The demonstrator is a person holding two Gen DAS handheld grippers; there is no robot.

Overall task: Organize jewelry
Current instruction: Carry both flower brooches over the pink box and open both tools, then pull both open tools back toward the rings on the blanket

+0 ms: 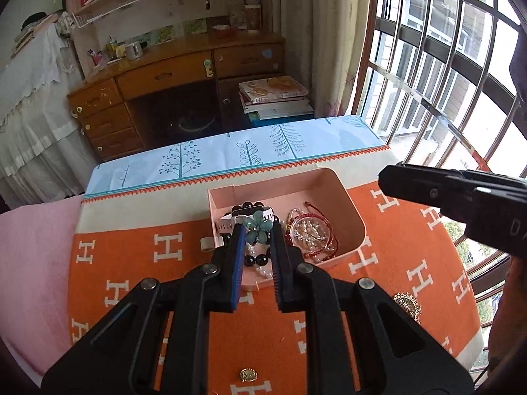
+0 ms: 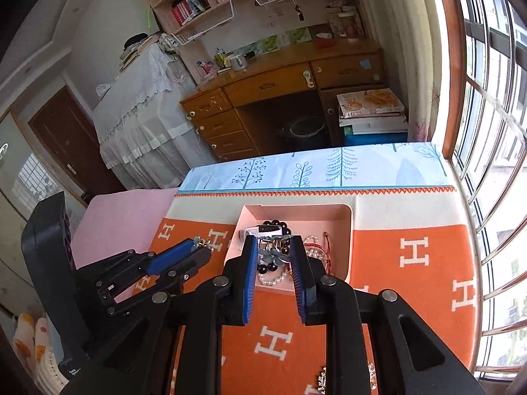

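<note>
An orange blanket (image 1: 131,263) patterned with white H letters covered the table, and a shallow pink tray (image 1: 329,181) with rounded corners sat on it.

Left of the tray, in the right wrist view, the left gripper (image 2: 199,243) hovered above the blanket. Its blue-padded fingers were drawn narrow and pinched a small flower ornament (image 2: 201,241) at their tips. In the left gripper's own view (image 1: 257,230) the ornament (image 1: 257,227) showed glossy teal petals around a darker centre, and it hung in front of the tray's left half.

Inside the tray, the left half held a watch (image 1: 230,222) with a white strap. Around it lay a bracelet of large glossy black beads (image 1: 255,260) and a strand of small white pearls (image 1: 263,271). The tray's right half held a red cord bracelet (image 1: 329,247) looped around a cluster of pale, clear beads (image 1: 309,230).

The right gripper (image 2: 275,243) was above the tray's near edge, its fingers parted to a moderate gap with nothing clamped between the pads. From the left wrist view it (image 1: 383,177) reached in above the tray's right side.

On the blanket to the right of the tray and nearer the camera lay a round gold brooch (image 1: 407,302). A small gold piece (image 1: 247,374) lay well in front of the tray.
</note>
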